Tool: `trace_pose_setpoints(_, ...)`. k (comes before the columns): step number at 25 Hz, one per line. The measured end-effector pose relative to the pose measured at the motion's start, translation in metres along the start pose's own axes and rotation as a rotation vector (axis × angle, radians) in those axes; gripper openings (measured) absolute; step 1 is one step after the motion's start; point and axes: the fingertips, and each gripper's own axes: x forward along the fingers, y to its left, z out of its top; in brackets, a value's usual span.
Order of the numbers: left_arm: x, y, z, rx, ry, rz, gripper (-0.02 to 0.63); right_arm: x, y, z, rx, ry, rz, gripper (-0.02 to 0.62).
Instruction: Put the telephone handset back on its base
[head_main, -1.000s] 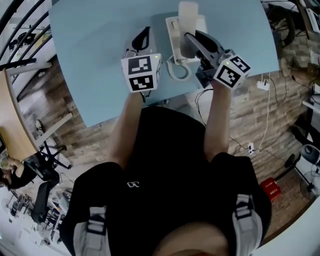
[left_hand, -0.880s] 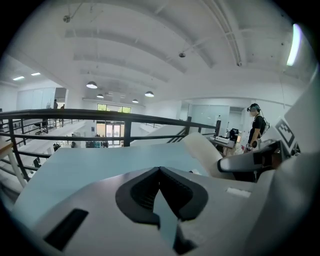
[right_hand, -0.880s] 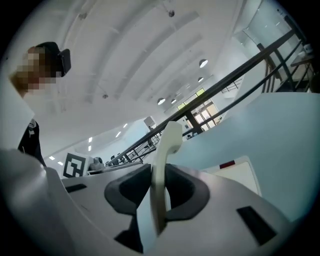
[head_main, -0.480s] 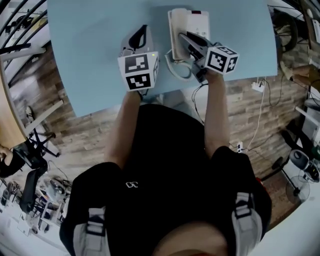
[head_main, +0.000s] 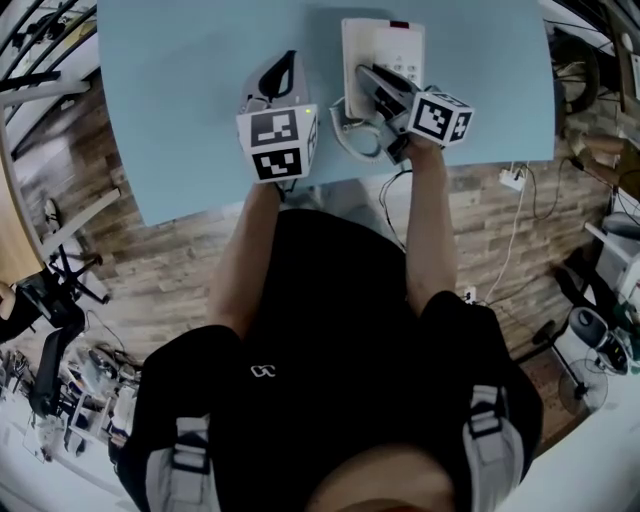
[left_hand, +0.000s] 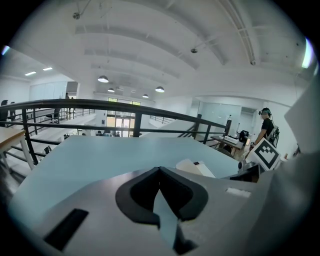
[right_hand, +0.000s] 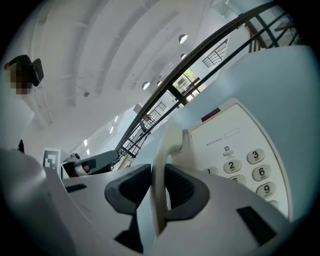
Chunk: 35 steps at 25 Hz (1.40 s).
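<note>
I'm in an open lab hall: mezzanine railing (left_hand: 75, 104), vaulted ceiling (left_hand: 150, 45), pendant lamps (left_hand: 103, 79), equipment desks (left_hand: 230, 142), cables (head_main: 533, 200) on plank floor (head_main: 170, 270).

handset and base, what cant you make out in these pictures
- Whether the handset sits in its cradle: the right tool covers most of it in the head view, and the tool's own body hides its lower end in the right gripper view.
- Lower keys of the base: cut off by that tool's body, right gripper view.

Telephone base (right_hand: 226, 125), keypad: key digits 2, 3, 6 and 9 legible in the right gripper view. Small print above the keys too fine to read.
</note>
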Motion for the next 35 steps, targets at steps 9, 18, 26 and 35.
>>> trace_pose_setpoints(9, 0.0, -0.004, 0.001, -0.008, -0.002, -0.001, 0.0, 0.001, -0.003, 0.0, 0.036, -0.013, -0.014, 0.098)
trace_pose_setpoints(18, -0.002, -0.013, -0.003, -0.011, -0.002, -0.014, 0.0, -0.015, -0.01, 0.003, -0.061, -0.038, -0.196, 0.119)
trace_pose_setpoints(26, -0.006, -0.026, -0.007, -0.016, -0.004, -0.023, 0.0, -0.042, -0.016, -0.001, -0.12, -0.053, -0.308, 0.02)
trace_pose_setpoints(35, -0.018, -0.038, -0.003, -0.006, -0.035, 0.0, 0.0, -0.036, -0.013, -0.015, -0.202, 0.046, -0.334, 0.011)
